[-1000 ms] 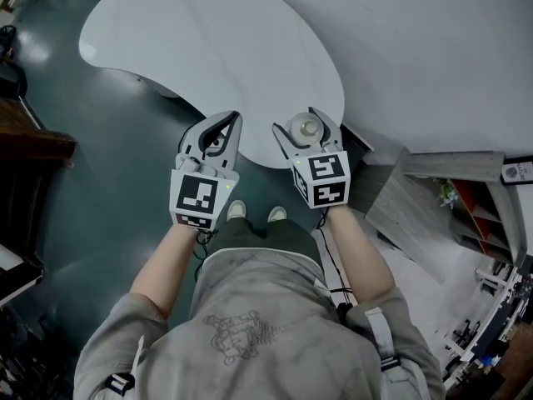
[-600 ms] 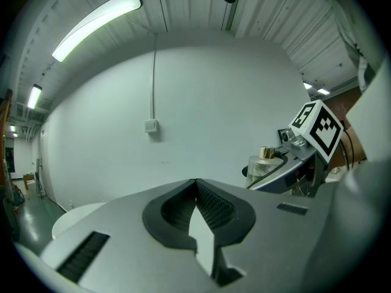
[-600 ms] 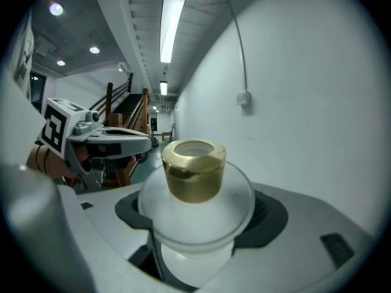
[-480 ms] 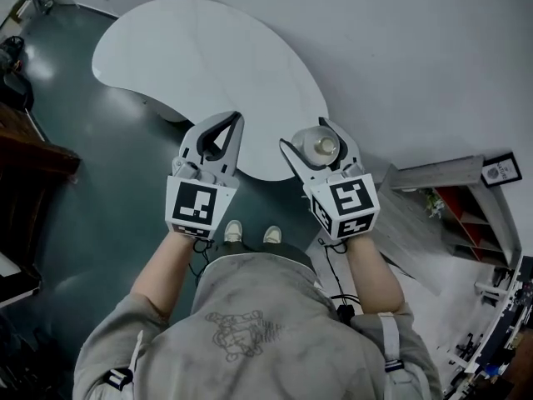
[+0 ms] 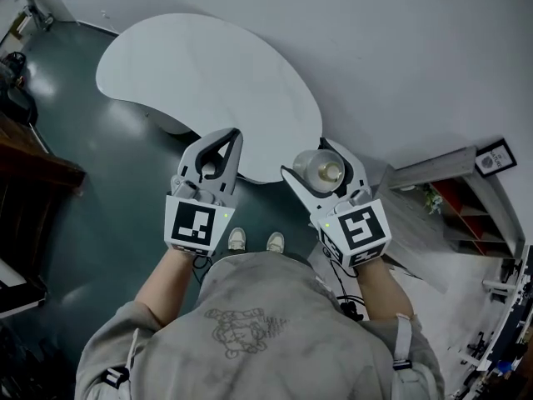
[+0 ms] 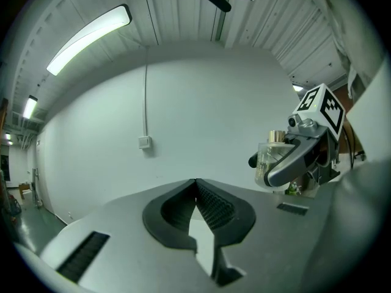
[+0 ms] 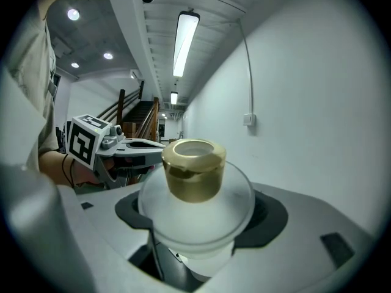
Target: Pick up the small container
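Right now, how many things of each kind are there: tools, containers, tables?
Grey two-jaw tools: 2, the left tool and the right tool
Small frosted container with gold cap: 1
White curved table: 1
Total: 4

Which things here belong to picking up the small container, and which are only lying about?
In the job:
small container, frosted with a gold cap
right gripper, jaws closed on it

Lying about:
white table
left gripper, jaws together, empty
small framed picture
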The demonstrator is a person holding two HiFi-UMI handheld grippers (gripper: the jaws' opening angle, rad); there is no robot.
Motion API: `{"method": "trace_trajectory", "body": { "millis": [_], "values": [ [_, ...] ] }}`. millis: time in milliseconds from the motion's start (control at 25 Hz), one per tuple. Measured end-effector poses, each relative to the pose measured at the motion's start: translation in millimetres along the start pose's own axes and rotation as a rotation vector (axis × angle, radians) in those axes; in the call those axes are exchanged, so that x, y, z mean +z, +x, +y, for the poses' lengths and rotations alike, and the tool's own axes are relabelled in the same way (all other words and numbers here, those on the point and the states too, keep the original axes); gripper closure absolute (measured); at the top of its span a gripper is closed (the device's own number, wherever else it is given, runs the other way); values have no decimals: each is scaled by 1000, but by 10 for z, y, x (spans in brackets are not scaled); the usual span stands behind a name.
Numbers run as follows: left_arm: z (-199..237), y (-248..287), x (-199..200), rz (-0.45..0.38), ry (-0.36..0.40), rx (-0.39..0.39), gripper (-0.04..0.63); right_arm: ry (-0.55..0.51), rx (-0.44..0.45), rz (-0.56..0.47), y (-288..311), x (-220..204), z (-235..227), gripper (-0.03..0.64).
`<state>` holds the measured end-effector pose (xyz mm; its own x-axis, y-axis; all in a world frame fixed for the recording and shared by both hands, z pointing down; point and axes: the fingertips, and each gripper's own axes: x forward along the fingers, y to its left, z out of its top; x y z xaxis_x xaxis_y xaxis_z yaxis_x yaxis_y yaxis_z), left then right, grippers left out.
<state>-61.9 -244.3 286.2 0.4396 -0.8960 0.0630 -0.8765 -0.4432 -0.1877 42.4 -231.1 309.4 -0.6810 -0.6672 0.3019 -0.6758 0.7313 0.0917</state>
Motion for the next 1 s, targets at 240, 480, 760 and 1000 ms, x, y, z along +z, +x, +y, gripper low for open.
{"method": "trace_trajectory", "body": {
  "millis": [240, 480, 760, 1000],
  "values": [
    [-137, -132, 23, 0, 29, -3, 578, 32, 12, 40, -204, -237, 88, 282],
    [-189, -141, -336, 69, 41, -7, 578, 79, -16, 114, -238, -607, 27, 282],
    [-269, -155, -445, 93, -15, -27, 578, 141, -20, 121, -202, -769, 5, 282],
    [-253, -134, -409, 89, 0, -25, 578, 120, 11, 95, -168, -684, 84, 283]
  ]
}}
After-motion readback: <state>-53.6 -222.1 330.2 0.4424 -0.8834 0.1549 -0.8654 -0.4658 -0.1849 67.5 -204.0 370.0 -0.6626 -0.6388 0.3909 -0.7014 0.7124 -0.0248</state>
